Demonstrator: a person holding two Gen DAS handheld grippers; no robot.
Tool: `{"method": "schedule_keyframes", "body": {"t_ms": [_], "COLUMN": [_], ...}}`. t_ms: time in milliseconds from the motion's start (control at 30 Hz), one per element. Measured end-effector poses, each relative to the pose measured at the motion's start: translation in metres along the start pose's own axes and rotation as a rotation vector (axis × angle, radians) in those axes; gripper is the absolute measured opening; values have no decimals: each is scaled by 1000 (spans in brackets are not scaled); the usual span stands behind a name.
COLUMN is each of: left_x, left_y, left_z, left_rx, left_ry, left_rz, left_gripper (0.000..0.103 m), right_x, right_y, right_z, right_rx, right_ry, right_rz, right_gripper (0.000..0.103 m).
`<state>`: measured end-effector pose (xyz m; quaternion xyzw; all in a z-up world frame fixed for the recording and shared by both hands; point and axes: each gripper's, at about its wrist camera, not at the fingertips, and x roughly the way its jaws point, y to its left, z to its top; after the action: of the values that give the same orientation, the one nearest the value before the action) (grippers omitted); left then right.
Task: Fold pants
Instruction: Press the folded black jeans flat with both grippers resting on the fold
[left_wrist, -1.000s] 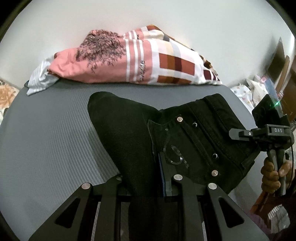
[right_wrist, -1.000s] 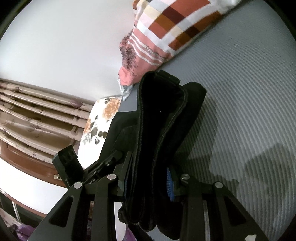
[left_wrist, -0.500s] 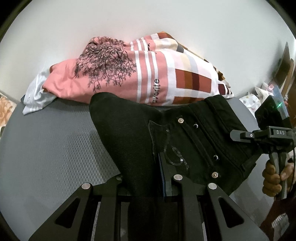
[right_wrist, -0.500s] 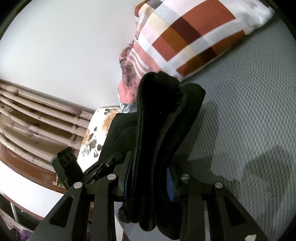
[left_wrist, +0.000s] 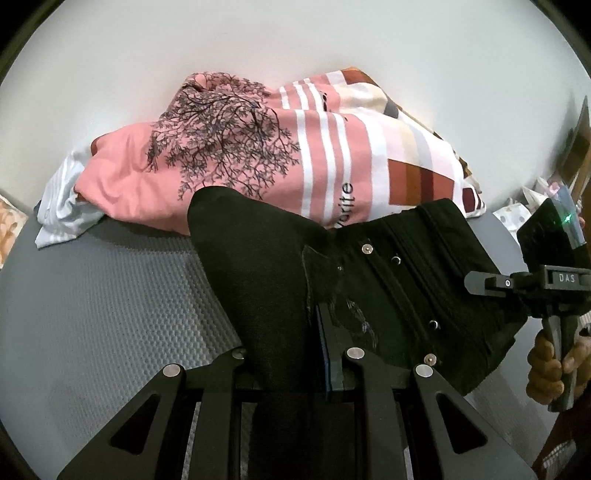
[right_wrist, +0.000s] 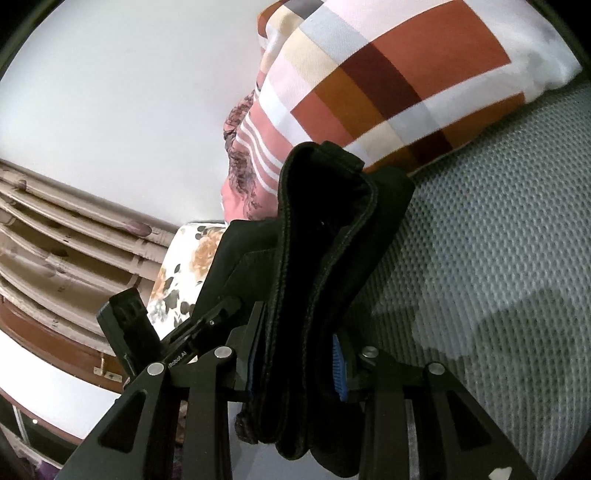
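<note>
Between both grippers: black pants (left_wrist: 369, 280), held above grey mat (left_wrist: 92, 314). Left gripper (left_wrist: 295, 354) clenched on pants; right gripper (right_wrist: 299, 354) clamped on bunched waistband. "DAS" label (left_wrist: 566, 278) on right gripper. Pillow (left_wrist: 258, 166) beyond reads "…vorite". "Robot.AI" on left gripper body.

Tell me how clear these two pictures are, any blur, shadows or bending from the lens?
Left wrist view: sharp overall, strong fisheye curve with dark corners; the black pants are so dark their folds barely show. Right wrist view: the checked pillow is slightly soft; a grey shadow lies on the textured mat; the wall is evenly lit, no glare.
</note>
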<state>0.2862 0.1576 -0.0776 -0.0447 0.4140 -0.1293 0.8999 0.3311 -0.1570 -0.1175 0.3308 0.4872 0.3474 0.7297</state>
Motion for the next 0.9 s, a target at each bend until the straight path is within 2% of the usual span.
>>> {"method": "schedule_keyframes", "body": {"t_ms": [400, 600, 900], "left_x": [11, 13, 25], "left_y": [7, 13, 20], "left_z": [2, -1, -11], "left_rx": [13, -4, -22], "left_ry": [-6, -9, -6], "left_rz": [23, 35, 66], "left_gripper": [19, 19, 20], "right_x": [19, 16, 15], "right_y": [5, -4, -10], "right_z": [5, 2, -1], "right_rx": [-5, -1, -26], "right_ry": [10, 6, 2], "right_rz": [-20, -33, -103], "right_gripper": [29, 29, 28]}}
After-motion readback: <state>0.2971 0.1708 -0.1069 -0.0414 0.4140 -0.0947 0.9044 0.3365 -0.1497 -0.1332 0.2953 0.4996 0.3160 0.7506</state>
